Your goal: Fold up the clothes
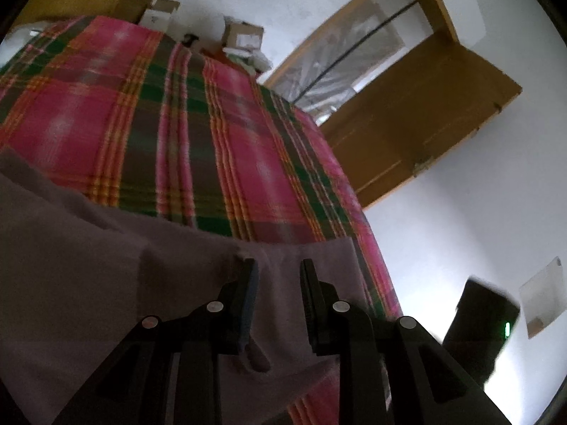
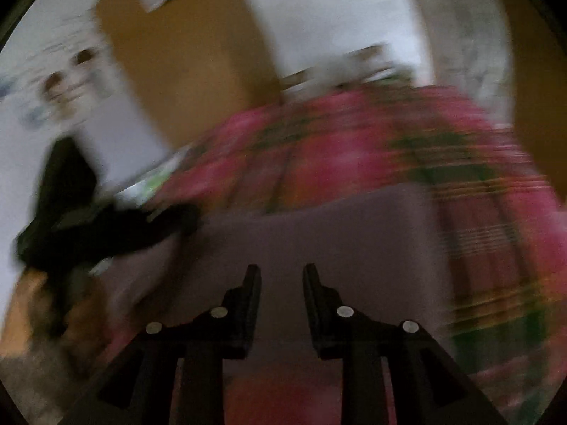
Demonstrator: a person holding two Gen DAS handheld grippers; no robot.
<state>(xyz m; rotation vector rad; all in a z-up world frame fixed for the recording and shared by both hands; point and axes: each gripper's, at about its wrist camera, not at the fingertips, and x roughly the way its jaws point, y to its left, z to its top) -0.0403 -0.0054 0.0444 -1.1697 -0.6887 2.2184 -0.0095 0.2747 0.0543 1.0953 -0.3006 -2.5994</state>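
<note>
A grey-mauve garment [image 1: 106, 265] lies spread on a pink and green plaid bedspread [image 1: 212, 124]. My left gripper [image 1: 278, 269] hovers over the garment's right part with its jaws apart and nothing pinched between them. In the blurred right wrist view the same grey-mauve garment [image 2: 319, 241] lies ahead on the plaid bedspread [image 2: 478, 212]. My right gripper [image 2: 281, 274] stands open above the garment's near edge. The other gripper [image 2: 106, 230] shows as a dark shape at the garment's left side.
Cardboard boxes [image 1: 244, 33] and clutter sit beyond the bed's far end. A wooden door [image 1: 418, 113] stands open at the right, by a white wall. A dark device with a green light [image 1: 482, 326] appears at lower right. Wooden furniture [image 2: 184, 53] stands behind the bed.
</note>
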